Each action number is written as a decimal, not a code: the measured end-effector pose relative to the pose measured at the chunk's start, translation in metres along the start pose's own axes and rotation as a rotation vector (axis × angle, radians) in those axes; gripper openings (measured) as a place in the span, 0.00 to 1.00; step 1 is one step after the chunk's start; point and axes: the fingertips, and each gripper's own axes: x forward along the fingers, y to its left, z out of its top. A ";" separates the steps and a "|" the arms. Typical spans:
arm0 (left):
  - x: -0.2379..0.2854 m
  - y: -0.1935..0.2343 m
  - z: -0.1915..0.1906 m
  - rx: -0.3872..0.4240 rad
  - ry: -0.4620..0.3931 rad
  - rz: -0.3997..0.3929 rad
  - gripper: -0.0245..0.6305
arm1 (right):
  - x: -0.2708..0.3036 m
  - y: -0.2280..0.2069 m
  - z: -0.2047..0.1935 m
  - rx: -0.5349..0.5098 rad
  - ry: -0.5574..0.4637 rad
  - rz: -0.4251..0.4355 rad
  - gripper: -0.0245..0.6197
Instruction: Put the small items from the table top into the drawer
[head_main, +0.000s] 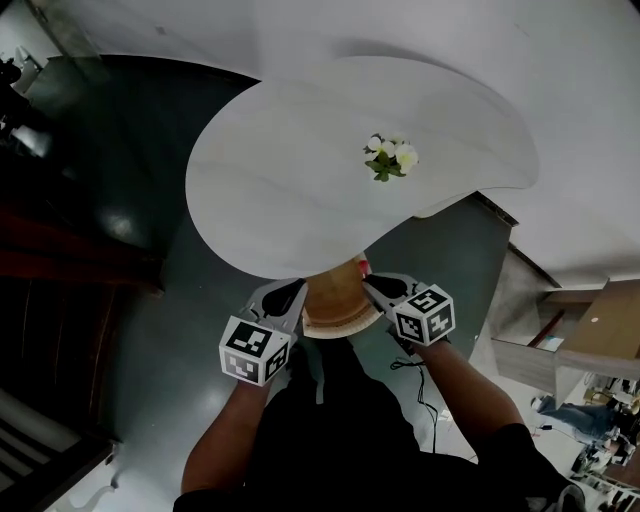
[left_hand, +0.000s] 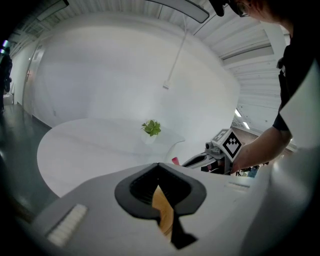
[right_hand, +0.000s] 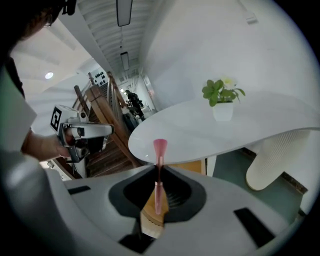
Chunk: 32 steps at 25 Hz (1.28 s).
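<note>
Table: a white, kidney-shaped table top (head_main: 300, 180) fills the middle of the head view, over a dark glossy floor.
Plant: a small white pot of green leaves and white flowers (head_main: 390, 157) stands on the table's far right part, well apart from both grippers.
Drawer: a tan wooden drawer with a rounded front (head_main: 335, 300) juts out from beneath the table's near edge, between the two grippers.
Right gripper: the right gripper (right_hand: 159, 167) has its jaws clenched on a slender pink stick with a flared pink tip (right_hand: 160, 147); the tip pokes upward past the jaw ends.
Pink stick, place: in the head view it shows as a small red-pink spot (head_main: 363, 266) at the drawer's right side, just beside the table edge.
Left gripper: the left gripper (left_hand: 158, 165) has its jaws pressed together with nothing between them; the drawer's wood shows beyond them.
Left gripper, place: it hangs at the drawer's left side (head_main: 283, 298).
Person: bare forearms and dark clothing at the bottom of the head view.
</note>
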 end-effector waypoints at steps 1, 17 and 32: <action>0.001 0.001 -0.003 -0.005 -0.001 0.000 0.05 | 0.004 0.000 -0.004 -0.016 0.021 0.005 0.12; -0.019 0.019 -0.042 -0.049 -0.018 0.020 0.05 | 0.093 0.013 -0.083 -0.296 0.442 0.054 0.12; -0.024 0.034 -0.069 -0.065 -0.007 0.065 0.05 | 0.161 -0.007 -0.136 -0.620 0.693 0.094 0.12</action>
